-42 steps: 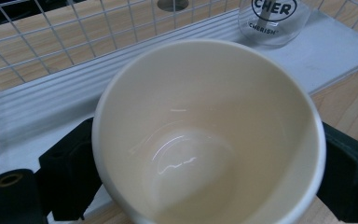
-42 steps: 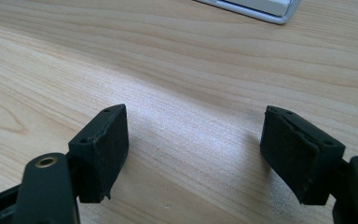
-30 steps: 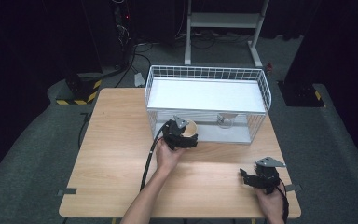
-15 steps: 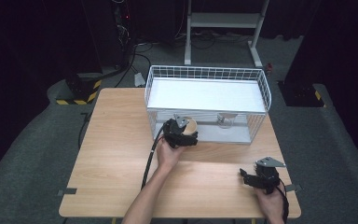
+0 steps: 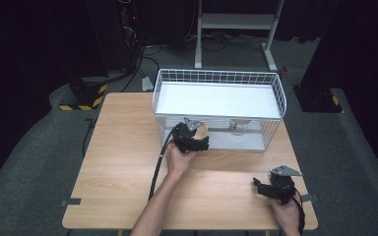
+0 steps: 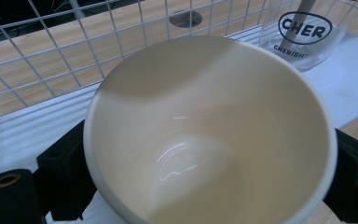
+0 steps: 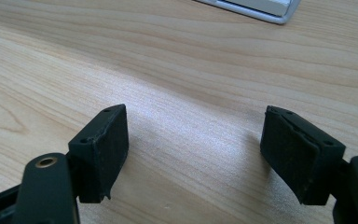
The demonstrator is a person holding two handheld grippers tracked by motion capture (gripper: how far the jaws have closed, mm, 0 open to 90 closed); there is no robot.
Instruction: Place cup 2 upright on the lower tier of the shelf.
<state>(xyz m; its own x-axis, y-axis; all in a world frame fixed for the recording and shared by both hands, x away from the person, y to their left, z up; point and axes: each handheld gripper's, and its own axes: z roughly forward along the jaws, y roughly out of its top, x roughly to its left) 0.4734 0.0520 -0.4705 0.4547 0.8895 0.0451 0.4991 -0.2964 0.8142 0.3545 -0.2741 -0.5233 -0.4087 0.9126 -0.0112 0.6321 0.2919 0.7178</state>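
Left gripper (image 5: 197,143) is clamped on a cream cup (image 6: 209,130), one jaw on each side of its wall, mouth facing the camera. The cup sits at the open front of the white wire basket (image 5: 275,88), with a clear glass (image 6: 307,35) at the cup's one o'clock in the left gripper view. Right gripper (image 7: 193,156) rests over bare table (image 7: 177,60), jaws apart, nothing between them. Recommended: hold the grip firm, keep the cup's rim off the wires and the glass, and set it down level before any release.
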